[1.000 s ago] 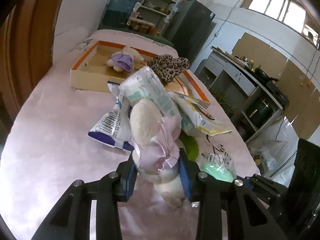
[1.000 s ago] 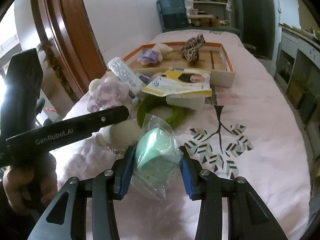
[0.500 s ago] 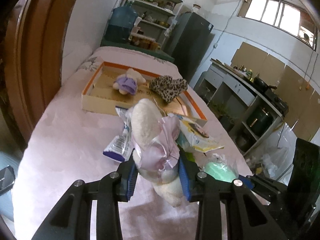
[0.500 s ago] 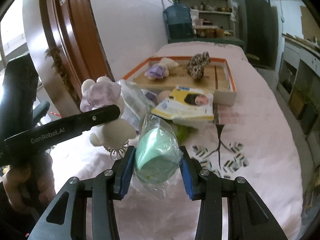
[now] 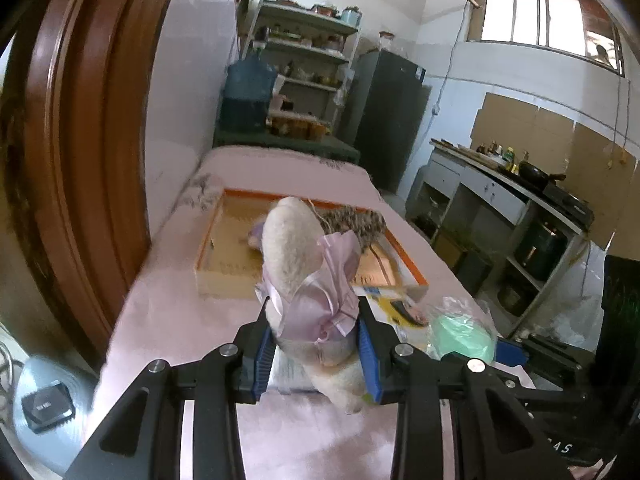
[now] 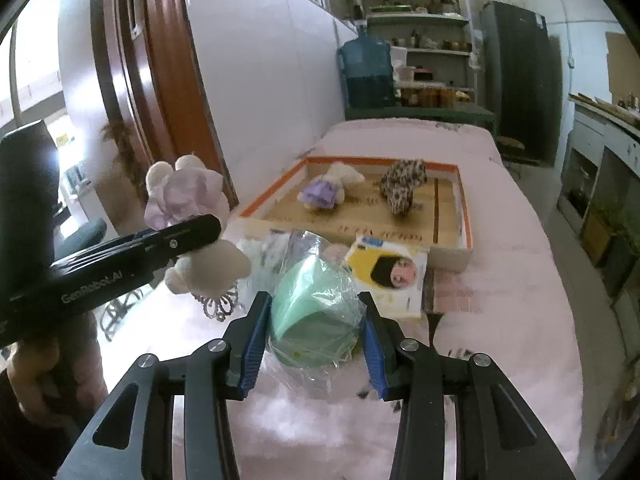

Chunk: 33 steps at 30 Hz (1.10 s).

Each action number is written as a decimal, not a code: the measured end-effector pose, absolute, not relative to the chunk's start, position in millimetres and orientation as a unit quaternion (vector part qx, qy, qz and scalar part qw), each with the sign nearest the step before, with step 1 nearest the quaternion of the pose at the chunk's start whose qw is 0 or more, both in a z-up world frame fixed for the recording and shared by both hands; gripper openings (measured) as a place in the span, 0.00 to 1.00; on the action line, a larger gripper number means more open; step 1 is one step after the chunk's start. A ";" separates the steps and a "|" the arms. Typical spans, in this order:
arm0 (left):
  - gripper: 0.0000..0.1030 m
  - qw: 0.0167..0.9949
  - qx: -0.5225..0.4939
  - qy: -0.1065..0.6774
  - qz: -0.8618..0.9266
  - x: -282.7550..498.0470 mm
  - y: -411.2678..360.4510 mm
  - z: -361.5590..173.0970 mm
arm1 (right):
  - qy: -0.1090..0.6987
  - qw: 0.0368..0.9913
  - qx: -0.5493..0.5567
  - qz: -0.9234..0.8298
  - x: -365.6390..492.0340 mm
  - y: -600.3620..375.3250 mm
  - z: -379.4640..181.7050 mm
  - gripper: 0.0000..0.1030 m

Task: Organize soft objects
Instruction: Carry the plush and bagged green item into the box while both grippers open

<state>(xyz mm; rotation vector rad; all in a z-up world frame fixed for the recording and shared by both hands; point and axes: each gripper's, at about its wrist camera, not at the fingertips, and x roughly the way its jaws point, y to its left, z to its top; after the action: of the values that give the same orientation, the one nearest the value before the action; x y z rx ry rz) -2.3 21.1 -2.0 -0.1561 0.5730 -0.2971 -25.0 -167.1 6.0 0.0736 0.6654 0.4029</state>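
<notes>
My left gripper [image 5: 315, 346] is shut on a cream plush toy in a pink dress [image 5: 308, 280], held up above the pink table; the same plush toy [image 6: 188, 200] shows at the left of the right wrist view. My right gripper [image 6: 314, 334] is shut on a green soft item in a clear plastic bag [image 6: 316, 308], also lifted; the bagged item [image 5: 460, 334] appears at the right of the left wrist view. Ahead lies an orange-rimmed cardboard box [image 6: 466, 220] holding a purple-dressed plush [image 6: 324, 192] and a leopard-print soft item [image 6: 402, 190].
A yellow packet with a face picture [image 6: 390, 276] and a clear-wrapped pack [image 6: 272, 250] lie on the pink table [image 6: 520, 280] before the box. A brown wooden door frame [image 5: 80, 160] stands at the left, shelves and a dark fridge [image 6: 520, 72] beyond the table.
Both grippers have risen with their loads: the plush and the green bagged item now hang well above the table, and the packets below have dropped out of the left view.
</notes>
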 end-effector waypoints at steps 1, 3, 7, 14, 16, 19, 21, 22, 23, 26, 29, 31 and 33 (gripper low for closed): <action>0.36 0.948 -0.073 0.276 -0.143 -2.4 21.3 2.0 | 0.321 0.926 0.036 0.196 -24.6 -167.7 8.3 0.43; 0.36 0.953 -0.064 0.263 -0.138 -2.7 20.9 10.5 | 0.313 0.929 0.035 0.193 -22.3 -169.3 14.3 0.43; 0.36 0.958 -0.051 0.248 -0.133 0.0 18.5 24.0 | 0.298 0.934 0.039 0.190 -17.2 -174.1 25.3 0.43; 0.36 0.965 -0.034 0.224 -0.132 7.3 12.5 45.6 | 0.279 0.942 0.034 0.185 -8.5 -179.6 41.7 0.43; 0.36 0.967 -0.029 0.217 -0.133 11.0 9.3 51.1 | 0.277 0.942 0.034 0.185 -5.1 -180.6 45.5 0.43; 0.36 0.968 -0.025 0.208 -0.138 19.4 3.8 62.0 | 0.273 0.943 0.037 0.189 0.9 -182.9 50.8 0.43; 0.36 0.968 -0.028 0.206 -0.144 25.6 1.9 66.7 | 0.269 0.944 0.036 0.186 4.1 -183.4 54.5 0.43; 0.36 0.968 -0.028 0.205 -0.146 28.6 1.4 68.6 | 0.267 0.945 0.035 0.184 6.2 -183.6 56.4 0.43; 0.36 0.968 -0.030 0.203 -0.147 32.5 1.1 70.4 | 0.264 0.947 0.034 0.181 9.1 -184.5 58.6 0.43; 0.36 0.968 -0.038 0.201 -0.148 45.1 3.0 75.4 | 0.259 0.948 0.043 0.178 19.1 -188.7 64.1 0.43; 0.36 0.968 -0.044 0.200 -0.146 58.3 4.9 78.8 | 0.256 0.949 0.050 0.176 29.4 -194.0 70.4 0.43; 0.36 0.968 -0.045 0.202 -0.146 66.1 5.0 79.6 | 0.255 0.949 0.052 0.177 37.8 -196.4 73.3 0.43; 0.36 0.967 -0.043 0.205 -0.146 77.1 3.4 80.8 | 0.255 0.948 0.054 0.180 46.3 -197.7 76.3 0.43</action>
<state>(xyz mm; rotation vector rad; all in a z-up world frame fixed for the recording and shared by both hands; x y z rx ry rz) 77.1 3.4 80.8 -0.0879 0.4154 -0.2954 46.3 -197.7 76.3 0.1090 0.5199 0.3670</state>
